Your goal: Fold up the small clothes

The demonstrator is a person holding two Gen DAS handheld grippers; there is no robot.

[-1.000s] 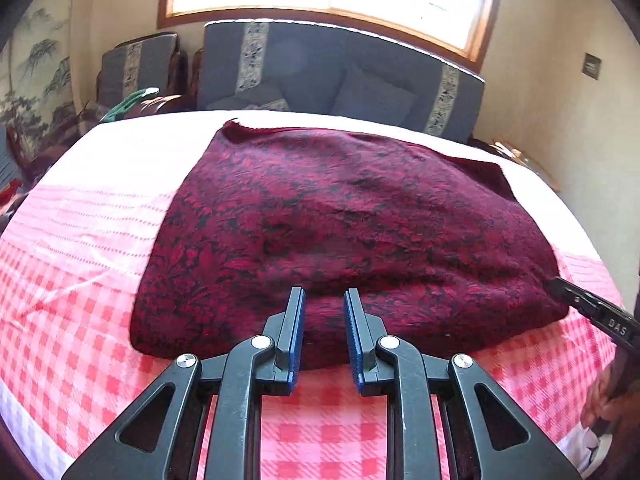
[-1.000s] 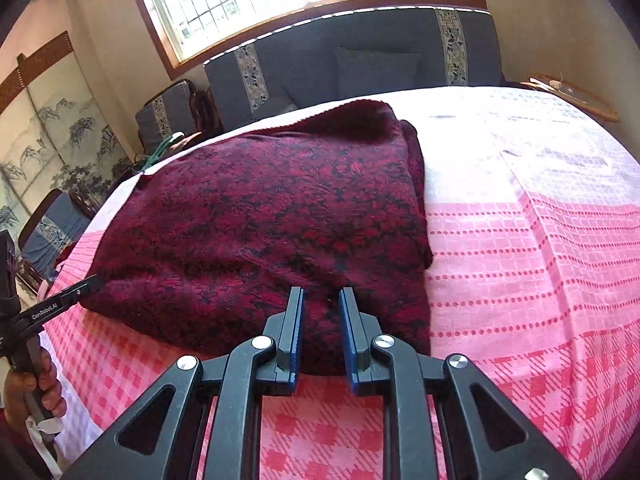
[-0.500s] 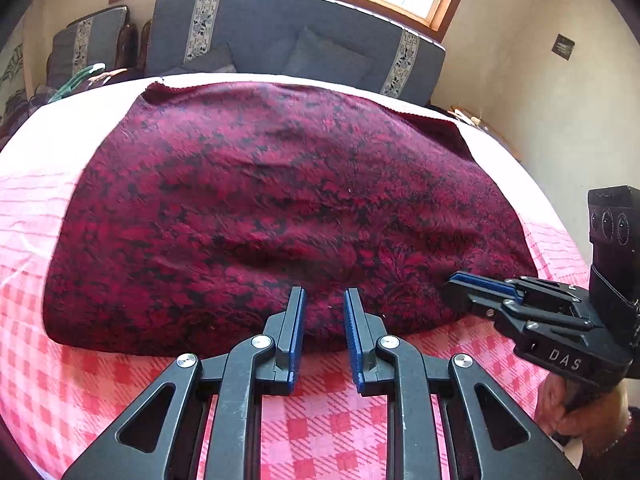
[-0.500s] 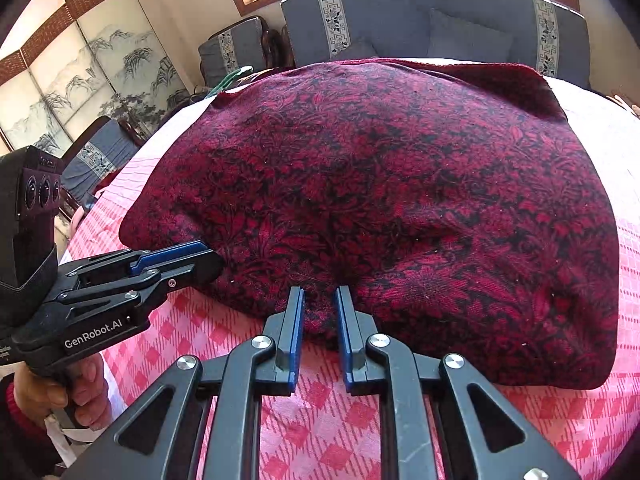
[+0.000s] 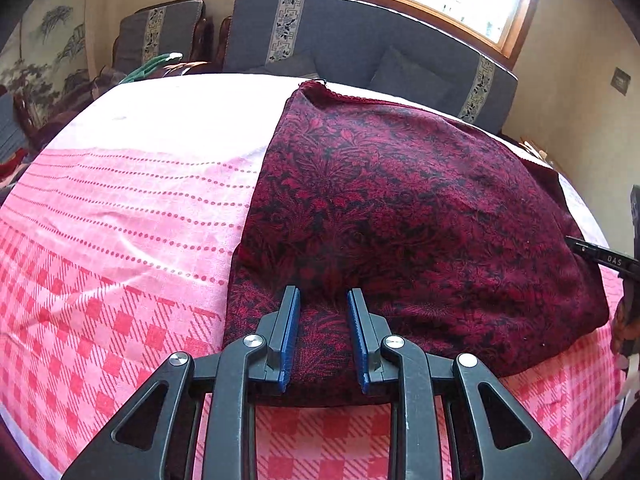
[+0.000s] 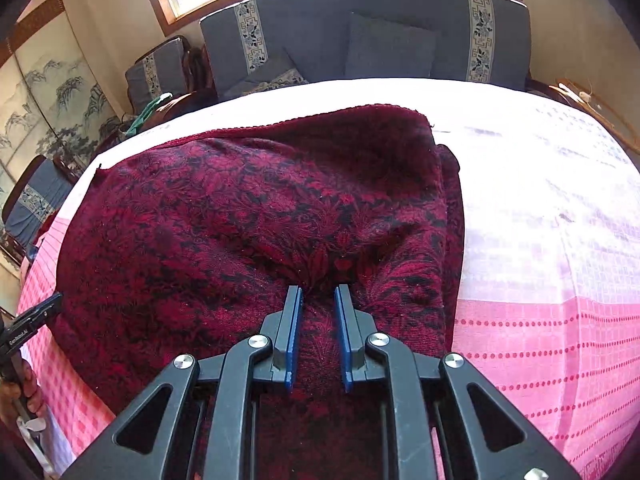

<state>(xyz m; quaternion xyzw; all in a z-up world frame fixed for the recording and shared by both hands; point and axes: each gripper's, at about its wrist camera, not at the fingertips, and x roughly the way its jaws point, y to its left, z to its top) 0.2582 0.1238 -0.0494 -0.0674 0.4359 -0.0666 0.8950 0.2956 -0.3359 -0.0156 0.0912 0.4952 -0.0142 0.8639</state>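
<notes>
A dark red garment with a black floral pattern (image 5: 400,216) lies folded on the pink checked tablecloth (image 5: 120,240). My left gripper (image 5: 323,296) stands over the garment's near left corner, its jaws a little apart with cloth lying between them. My right gripper (image 6: 318,292) stands over the garment (image 6: 240,232) near its near right corner, jaws a little apart, with a pinched ridge of cloth at the fingertips. The right gripper's tip shows at the right edge of the left wrist view (image 5: 600,256); the left gripper's tip shows at the left edge of the right wrist view (image 6: 36,320).
A grey-blue sofa with cushions (image 6: 380,40) stands behind the table under a window. A matching armchair (image 5: 160,32) stands at the back left. A painted folding screen (image 6: 40,100) stands at the left. The tablecloth (image 6: 560,240) lies bare to the right of the garment.
Both grippers have spread apart from the garment's near middle to its near corners and pushed forward onto the cloth. The jaw gaps look unchanged.
</notes>
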